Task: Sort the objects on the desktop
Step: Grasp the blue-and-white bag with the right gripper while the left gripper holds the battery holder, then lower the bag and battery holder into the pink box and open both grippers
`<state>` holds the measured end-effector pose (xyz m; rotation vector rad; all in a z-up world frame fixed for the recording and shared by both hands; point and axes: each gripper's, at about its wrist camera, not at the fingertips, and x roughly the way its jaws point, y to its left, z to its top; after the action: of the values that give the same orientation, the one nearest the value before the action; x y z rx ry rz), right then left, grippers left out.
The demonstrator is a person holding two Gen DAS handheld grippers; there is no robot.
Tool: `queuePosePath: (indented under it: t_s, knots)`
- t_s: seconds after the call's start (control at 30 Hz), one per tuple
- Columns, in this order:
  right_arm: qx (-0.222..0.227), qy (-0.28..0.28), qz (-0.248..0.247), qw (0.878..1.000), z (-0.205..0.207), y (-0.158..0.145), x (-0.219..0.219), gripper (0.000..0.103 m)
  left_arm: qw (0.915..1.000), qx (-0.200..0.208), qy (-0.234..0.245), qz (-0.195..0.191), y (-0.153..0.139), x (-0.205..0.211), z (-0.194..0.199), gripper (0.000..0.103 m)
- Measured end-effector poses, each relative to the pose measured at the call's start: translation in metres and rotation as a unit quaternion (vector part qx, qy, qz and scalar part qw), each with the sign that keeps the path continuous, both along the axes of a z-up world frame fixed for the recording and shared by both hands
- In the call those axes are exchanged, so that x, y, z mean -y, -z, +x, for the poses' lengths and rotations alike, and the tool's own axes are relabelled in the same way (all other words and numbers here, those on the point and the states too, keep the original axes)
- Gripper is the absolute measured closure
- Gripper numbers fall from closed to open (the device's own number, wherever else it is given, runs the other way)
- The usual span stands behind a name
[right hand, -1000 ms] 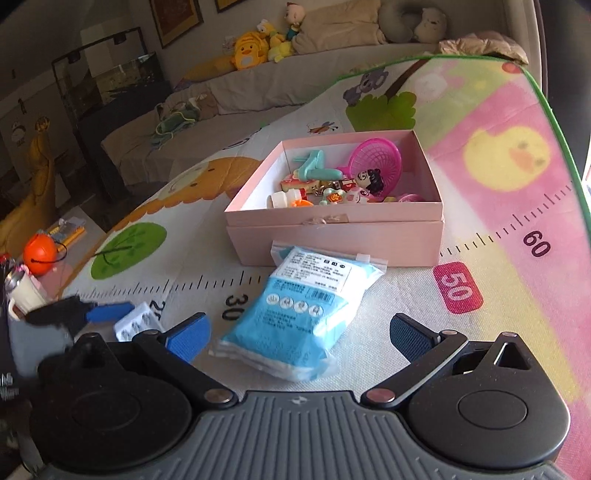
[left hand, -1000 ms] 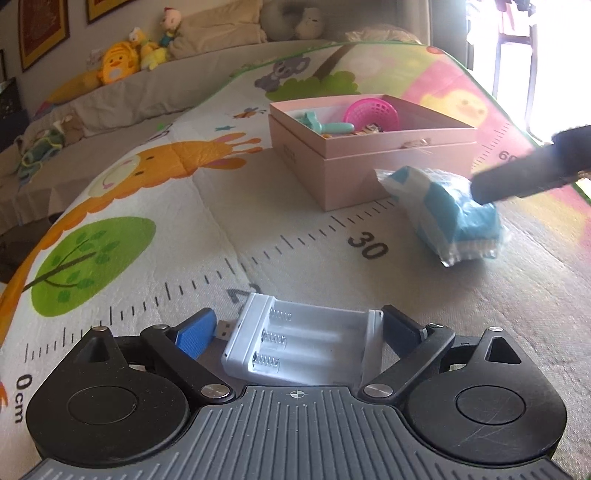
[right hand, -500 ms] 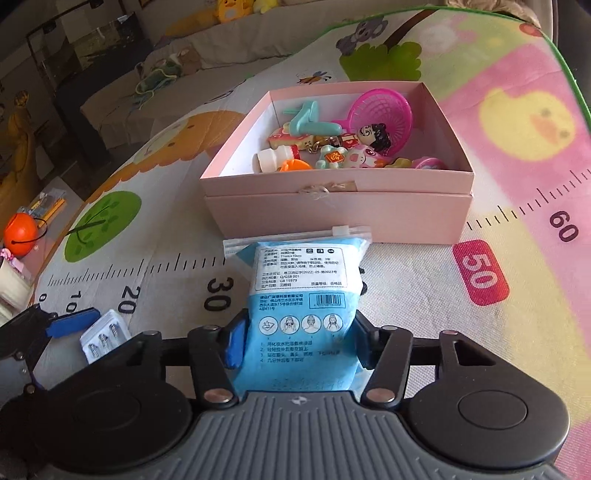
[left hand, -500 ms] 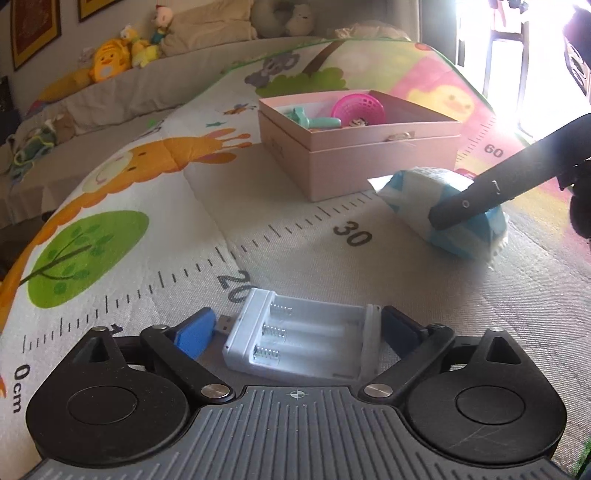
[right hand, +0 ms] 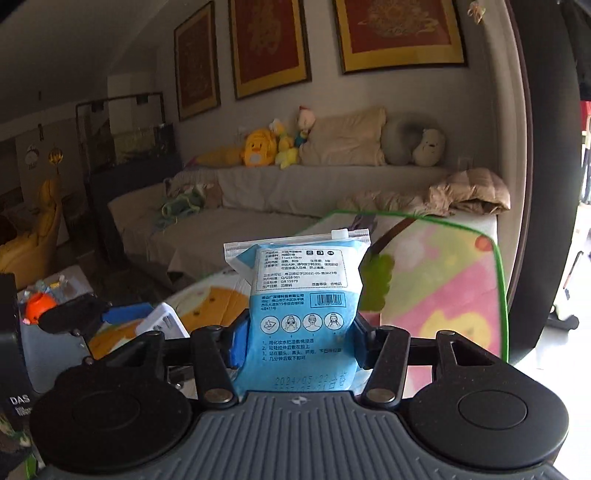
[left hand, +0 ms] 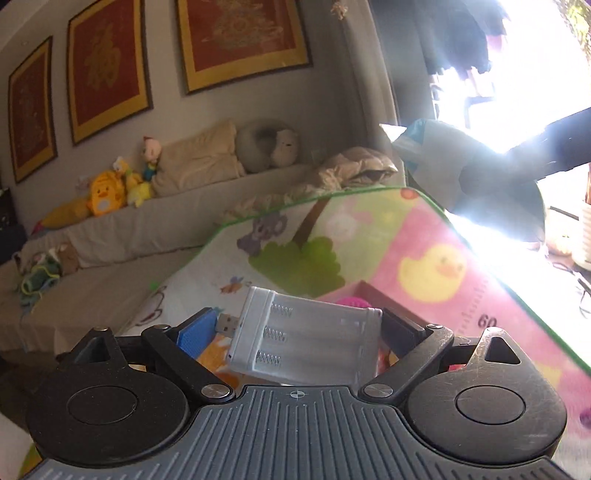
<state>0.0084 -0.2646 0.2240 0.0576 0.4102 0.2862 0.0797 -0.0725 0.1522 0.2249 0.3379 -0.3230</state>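
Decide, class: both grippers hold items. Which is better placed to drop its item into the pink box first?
Probably the left gripper: its battery charger hangs just before the pink box. The right view shows no box.

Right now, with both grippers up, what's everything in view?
battery charger: one, white, clamped in the left gripper, tilted.
wipes pack: one, blue, upright in the right gripper.
play mat: one, pink and green cartoon print, below both grippers.
pink box: one, only its edge shows behind the charger.
sofa: one, grey-beige, along the far wall.
plush toys: several, mostly yellow, on the sofa back.
neck pillow: one, grey, on the sofa back.
framed pictures: three, red with gold frames, on the wall.
left gripper: black, blue-padded fingers shut on the charger.
right gripper: black, fingers shut on the pack.
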Motion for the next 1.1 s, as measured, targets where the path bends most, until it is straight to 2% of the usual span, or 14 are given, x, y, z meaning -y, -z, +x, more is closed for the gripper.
queuePosePath:
  t_s: [0.07,0.13,0.23,0.33,0.4,0.5,0.57,0.7,0.9,1.0,1.03,1.1]
  knots:
    - [0.007,0.009,0.003,1.0,0.018,-0.005,0.001,0.05,0.9994,-0.016,-0.003,-0.03,0.005,0.007,0.03,0.005]
    - [0.002,0.016,0.003,1.0,0.038,-0.003,0.001,0.05,0.9961,-0.062,-0.014,-0.061,0.015,0.005,0.06,0.005]
    - [-0.013,0.025,0.001,1.0,0.073,0.012,0.002,0.05,0.992,-0.084,-0.036,-0.087,0.03,-0.016,0.071,0.003]
    - [-0.05,0.026,-0.007,0.998,0.109,0.042,-0.003,0.05,0.993,-0.079,-0.055,-0.068,0.047,-0.037,0.061,0.002]
    - [-0.091,0.021,-0.003,0.996,0.135,0.068,-0.008,0.05,0.9925,-0.088,-0.067,-0.05,0.06,-0.046,0.056,0.001]
    - [-0.172,0.021,0.026,0.985,0.168,0.111,-0.015,0.05,0.9895,-0.118,-0.075,-0.038,0.079,-0.056,0.05,0.001]
    - [-0.209,0.034,0.033,0.977,0.182,0.139,-0.02,0.05,0.9874,-0.136,-0.071,-0.038,0.091,-0.061,0.046,0.001]
    - [-0.216,0.072,-0.017,0.974,0.189,0.174,-0.029,0.049,0.9861,-0.149,-0.066,-0.031,0.105,-0.06,0.039,0.001]
    - [-0.243,-0.002,0.001,0.97,0.176,0.176,-0.051,0.048,0.9851,-0.162,-0.05,-0.029,0.118,-0.051,0.034,0.001]
    - [-0.225,0.001,-0.038,0.974,0.165,0.174,-0.064,0.048,0.9846,-0.164,-0.053,-0.027,0.12,-0.049,0.031,0.001]
    - [-0.216,0.001,-0.049,0.975,0.16,0.172,-0.065,0.046,0.9844,-0.165,-0.056,-0.025,0.12,-0.049,0.03,0.001]
    - [-0.187,0.002,-0.06,0.981,0.149,0.164,-0.06,0.034,0.9843,-0.164,-0.062,-0.021,0.12,-0.051,0.028,0.0]
